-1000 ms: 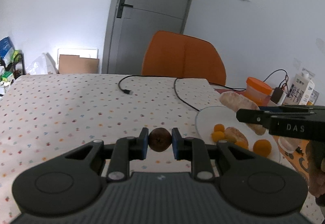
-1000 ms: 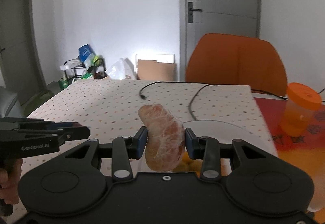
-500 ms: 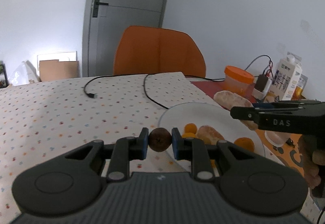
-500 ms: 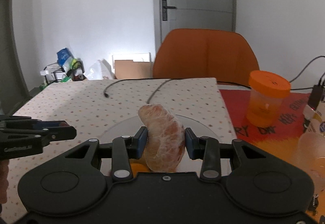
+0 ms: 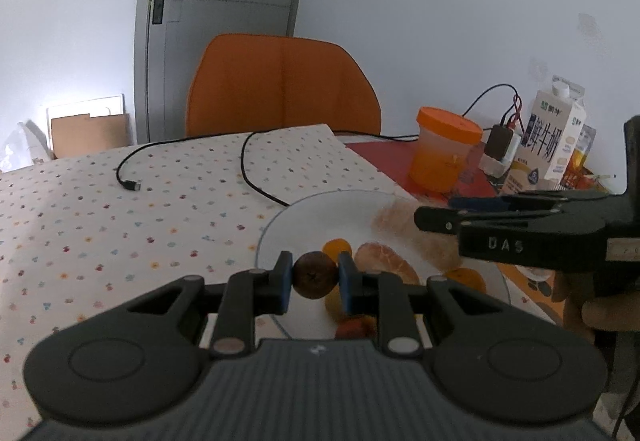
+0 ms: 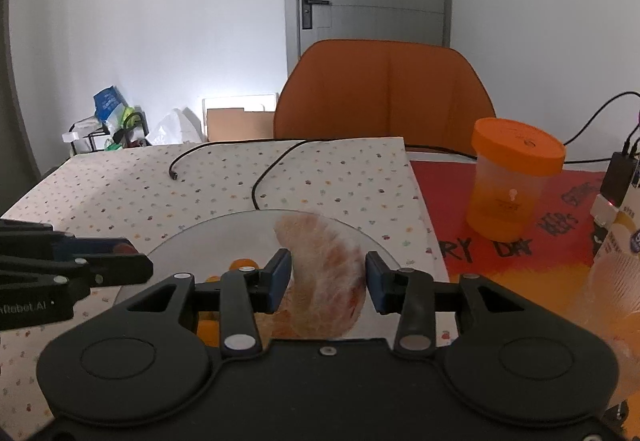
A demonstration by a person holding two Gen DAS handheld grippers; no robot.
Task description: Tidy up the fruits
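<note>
My left gripper (image 5: 314,275) is shut on a small round brown fruit (image 5: 314,272), held just over the near rim of the glass plate (image 5: 304,209). Several small orange fruits (image 5: 337,247) and a peeled citrus segment (image 5: 384,261) lie on the plate. In the right wrist view my right gripper (image 6: 326,277) hangs over the plate (image 6: 224,237) with its jaws opening. A large peeled citrus segment (image 6: 324,269) sits blurred between the pads and looks loose from them. The left gripper (image 6: 136,265) shows at the left there.
The plate lies at the right end of a dotted tablecloth (image 5: 120,209) crossed by a black cable (image 5: 248,169). On a red mat to the right stand an orange-lidded jar (image 6: 512,181), a milk carton (image 5: 556,137) and a charger (image 5: 500,149). An orange chair (image 5: 280,89) stands behind the table.
Both grippers have moved over the plate. The right jaws have widened and the big segment, sharp and clamped before, is now blurred and lower between them. The left grip is unchanged.
</note>
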